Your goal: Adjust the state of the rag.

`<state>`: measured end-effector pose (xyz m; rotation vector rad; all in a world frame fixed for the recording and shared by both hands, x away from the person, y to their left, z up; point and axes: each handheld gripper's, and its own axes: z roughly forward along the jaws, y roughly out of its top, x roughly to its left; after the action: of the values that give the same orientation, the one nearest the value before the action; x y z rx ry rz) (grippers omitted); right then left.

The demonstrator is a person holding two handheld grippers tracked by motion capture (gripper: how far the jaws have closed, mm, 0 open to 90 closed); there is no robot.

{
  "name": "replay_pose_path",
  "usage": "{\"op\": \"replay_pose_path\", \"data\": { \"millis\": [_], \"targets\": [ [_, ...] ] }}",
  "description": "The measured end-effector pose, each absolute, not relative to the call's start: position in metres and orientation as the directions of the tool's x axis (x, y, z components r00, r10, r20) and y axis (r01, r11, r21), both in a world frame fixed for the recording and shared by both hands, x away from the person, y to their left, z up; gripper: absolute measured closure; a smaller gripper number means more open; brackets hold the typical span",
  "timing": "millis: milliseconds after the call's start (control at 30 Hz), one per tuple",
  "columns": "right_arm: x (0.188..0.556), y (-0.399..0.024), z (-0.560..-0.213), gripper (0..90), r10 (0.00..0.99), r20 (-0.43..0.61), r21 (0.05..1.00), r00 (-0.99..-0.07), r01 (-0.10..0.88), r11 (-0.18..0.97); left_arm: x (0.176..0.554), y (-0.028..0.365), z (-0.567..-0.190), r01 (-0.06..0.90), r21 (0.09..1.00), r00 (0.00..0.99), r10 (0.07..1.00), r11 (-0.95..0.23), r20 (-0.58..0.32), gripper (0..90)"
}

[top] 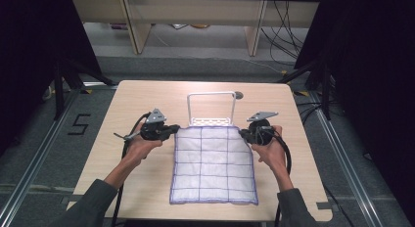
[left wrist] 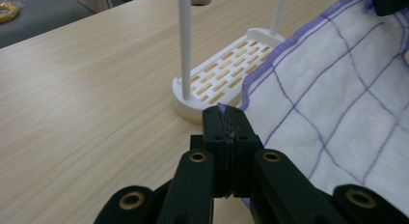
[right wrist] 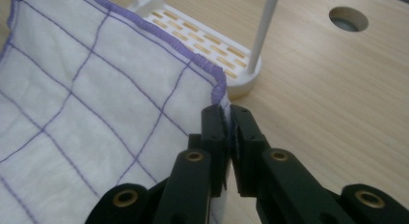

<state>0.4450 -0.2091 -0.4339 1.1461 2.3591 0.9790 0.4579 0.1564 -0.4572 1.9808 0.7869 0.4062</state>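
Cloth (top: pixel 214 163) corners between both hand-held grippers

The cloth (top: pixel 213 163) is soft white woven fabric with purple stitched lines. The rack (top: pixel 211 109) looks like smooth white plastic. The bench (top: pixel 147 95) is matt, light wood-grain.

grey floor (top: pixel 195 65), black curtains (top: pixel 29 51), wooden shelving (top: pixel 195 11)
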Motion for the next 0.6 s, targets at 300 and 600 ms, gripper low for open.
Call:
{"op": "replay_pose_path", "data": {
  "millis": [300,600],
  "targets": [
    [0.389,-0.224,-0.423,85.6,0.713,-0.03,0.751,-0.7,0.455,0.478,0.401,0.172,-0.456,0.305,0.867,0.807,0.591,-0.394,-0.015,88.5],
    [0.339,-0.228,-0.438,85.4,0.676,-0.015,0.741,-0.737,0.446,0.503,0.354,0.173,-0.474,0.273,0.854,0.853,0.522,-0.443,-0.002,88.4]
  ]
}}
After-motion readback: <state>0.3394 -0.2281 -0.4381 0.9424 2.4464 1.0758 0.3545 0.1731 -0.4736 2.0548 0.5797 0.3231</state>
